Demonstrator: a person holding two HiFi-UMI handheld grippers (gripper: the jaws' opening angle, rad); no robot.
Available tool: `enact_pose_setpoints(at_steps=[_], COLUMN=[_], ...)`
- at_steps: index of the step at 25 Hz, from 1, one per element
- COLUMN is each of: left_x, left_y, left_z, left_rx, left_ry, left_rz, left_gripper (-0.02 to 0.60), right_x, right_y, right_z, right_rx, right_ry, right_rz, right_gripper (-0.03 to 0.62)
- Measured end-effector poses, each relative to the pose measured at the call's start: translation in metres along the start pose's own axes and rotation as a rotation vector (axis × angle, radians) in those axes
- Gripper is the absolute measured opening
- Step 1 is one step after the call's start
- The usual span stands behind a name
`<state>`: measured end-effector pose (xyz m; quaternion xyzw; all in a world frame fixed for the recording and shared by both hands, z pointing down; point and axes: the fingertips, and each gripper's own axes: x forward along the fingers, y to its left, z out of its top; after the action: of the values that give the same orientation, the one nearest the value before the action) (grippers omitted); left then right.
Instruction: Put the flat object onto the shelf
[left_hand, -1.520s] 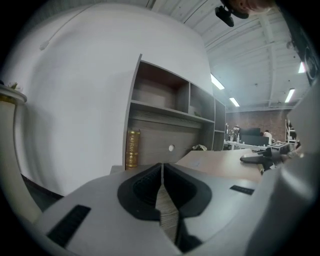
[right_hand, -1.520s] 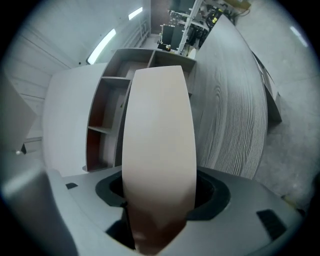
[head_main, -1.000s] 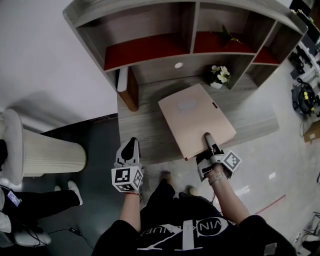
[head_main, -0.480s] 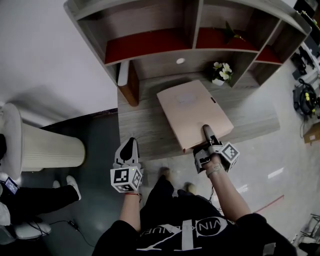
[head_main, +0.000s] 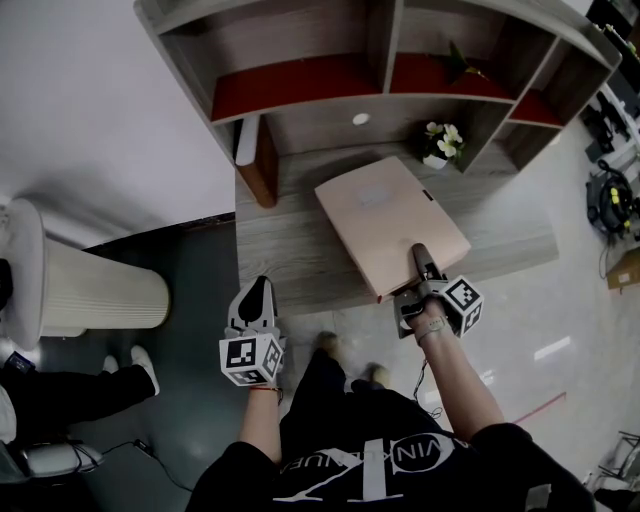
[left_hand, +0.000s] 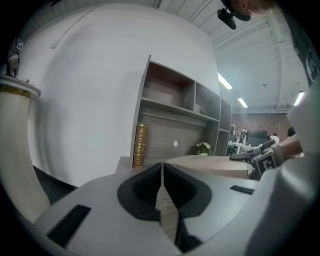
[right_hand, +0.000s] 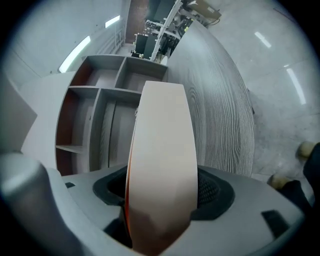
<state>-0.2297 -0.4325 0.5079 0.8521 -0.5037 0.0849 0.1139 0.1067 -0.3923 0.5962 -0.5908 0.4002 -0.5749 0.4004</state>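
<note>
1. Letting go here looks risky: the flat object (head_main: 392, 235) lies at centre right on the lower wooden surface of the shelf (head_main: 285, 245), but its near corner sits at the front edge and may overhang it, so it could tip or slide off.
2. Pulling your right gripper (head_main: 418, 256) back before the pads clear could drag the flat object off with it.
3. Shoving it deeper could bump the flower pot (head_main: 438, 148), just beside its far corner at upper right.
4. Your right gripper's jaws are opening, one above and one below that near corner. The right gripper view shows the flat object (right_hand: 162, 150) filling most of the gap, with a dark slit down its left side, so the grip looks released.
5. Your left gripper (head_main: 258, 295) hangs at lower left, off the shelf. Its jaws are pressed together with nothing between them.
</note>
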Motion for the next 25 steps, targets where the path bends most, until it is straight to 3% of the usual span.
enact_pose_setpoints(at_steps=[8,25], left_x=[-0.012,-0.026], left_y=[0.000,-0.010], left_z=[-0.006,-0.024], left_rx=[-0.012,-0.049], left_ry=[0.005,0.020], left_rz=[0.023,0.028], left_gripper=[0.018,0.018], right_x=[-0.007,-0.026], right_y=[-0.014,-0.059], right_z=[-0.003,-0.039], right_rx=[-0.013,-0.016], right_ry=[0.009,0.195], right_rz=[-0.079,-0.239], right_gripper=[0.368,0.425])
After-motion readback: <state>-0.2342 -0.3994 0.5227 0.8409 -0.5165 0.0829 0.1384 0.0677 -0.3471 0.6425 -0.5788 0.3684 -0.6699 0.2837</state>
